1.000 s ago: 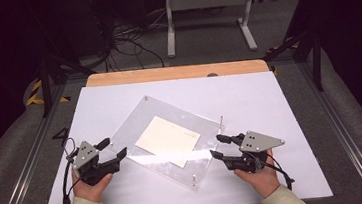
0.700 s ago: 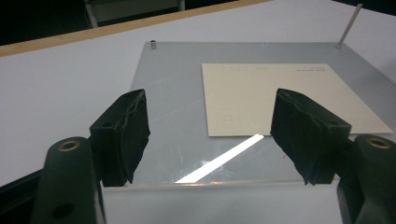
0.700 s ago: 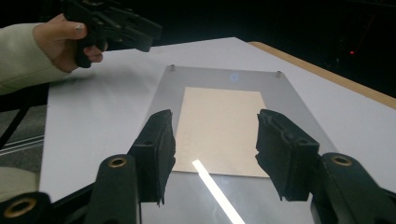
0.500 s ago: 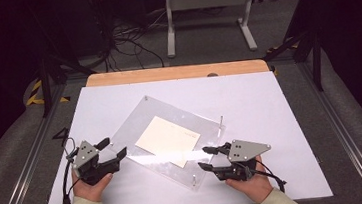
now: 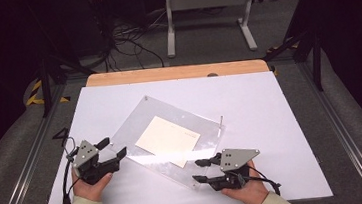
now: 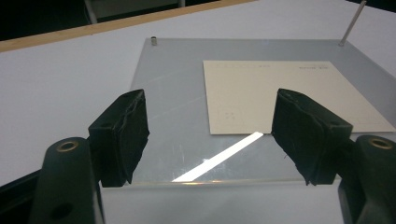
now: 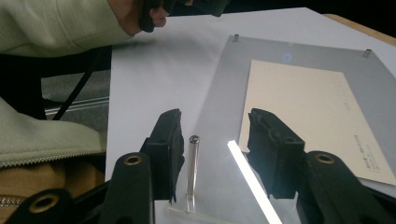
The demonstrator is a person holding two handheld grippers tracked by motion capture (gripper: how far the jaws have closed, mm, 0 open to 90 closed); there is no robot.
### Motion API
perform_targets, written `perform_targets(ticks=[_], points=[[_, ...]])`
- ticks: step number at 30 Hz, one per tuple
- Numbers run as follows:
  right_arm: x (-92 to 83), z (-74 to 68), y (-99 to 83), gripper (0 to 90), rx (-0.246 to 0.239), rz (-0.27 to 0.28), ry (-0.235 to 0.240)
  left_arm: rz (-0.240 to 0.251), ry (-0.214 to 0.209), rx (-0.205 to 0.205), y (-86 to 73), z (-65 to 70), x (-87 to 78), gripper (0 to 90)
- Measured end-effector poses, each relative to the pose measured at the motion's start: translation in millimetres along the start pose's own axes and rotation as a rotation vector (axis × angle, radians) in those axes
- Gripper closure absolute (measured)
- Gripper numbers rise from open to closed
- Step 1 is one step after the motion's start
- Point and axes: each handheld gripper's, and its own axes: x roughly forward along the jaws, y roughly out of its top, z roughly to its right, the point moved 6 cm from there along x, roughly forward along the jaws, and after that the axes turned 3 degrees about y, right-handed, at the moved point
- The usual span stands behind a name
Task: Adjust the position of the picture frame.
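Table: a white tabletop [image 5: 269, 103] with a strip of bare wood [image 5: 176, 73] along its far edge.
Room: dark grey floor around the table, loose black cables [image 5: 128, 44] and a white metal stand [image 5: 208, 14] beyond the far edge, black frame posts at both sides.
Clear sheet: an acrylic plate [image 5: 142, 115] lies flat and turned at an angle near the middle of the table, nearer the person's side; a cream card [image 5: 167, 139] lies under or within it.
Pins: short upright posts stand at the plate's corners; one thin pin [image 7: 193, 170] rises at the near corner.
Left gripper: the left gripper [image 5: 115, 151] sits at the plate's near-left edge, jaws spread wide with nothing between them but the plate's edge below.
Right gripper: the right gripper [image 5: 200, 171] is at the plate's near corner; its jaws have just been closing, the thin pin stands between them, nearer one jaw, and the pads are not yet on it.
Open room: bare white surface lies to the right of the plate and beyond it towards the wood strip; the near edge is taken up by both hands and sleeves.
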Motion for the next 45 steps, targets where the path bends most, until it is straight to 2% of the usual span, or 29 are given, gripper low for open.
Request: perform_targets(ticks=[6, 16, 22, 25, 30, 34, 36, 40, 45], points=[[6.4, -2.1, -4.4, 59.4, 0.004, -0.027, 0.014, -0.003, 0.002, 0.000, -0.3, -0.3, 0.2, 27.3], [18.5, -4.0, -13.5, 66.9, 0.026, -0.082, 0.063, -0.008, 0.000, -0.003, -0.9, -0.4, 1.3, 27.2], [26.0, -5.7, -19.0, 76.7, 0.025, -0.133, 0.070, -0.011, 0.002, -0.003, -1.1, -0.8, 1.3, 27.2], [26.2, -6.3, -18.6, 81.9, 0.016, -0.135, 0.074, -0.012, 0.003, -0.002, -1.2, -1.1, 1.3, 27.2], [25.2, -6.9, -17.1, 84.4, 0.014, -0.139, 0.064, -0.013, 0.003, -0.005, -1.3, -1.1, 1.6, 27.2], [23.2, -7.7, -14.3, 84.5, -0.006, -0.151, 0.055, -0.013, 0.009, -0.005, -1.4, -1.9, 1.5, 27.2], [18.6, -5.3, -11.4, 84.5, -0.021, -0.163, 0.036, -0.017, 0.007, -0.006, -1.7, -1.9, 1.6, 27.2], [5.9, 3.0, -8.2, 84.5, 0.007, -0.143, 0.013, -0.017, 0.012, -0.006, -1.7, -2.5, 1.9, 27.3], [-13.4, 17.2, -8.7, 84.5, 0.029, -0.138, -0.056, -0.020, 0.013, -0.006, -1.6, -2.5, 2.2, 27.3]])
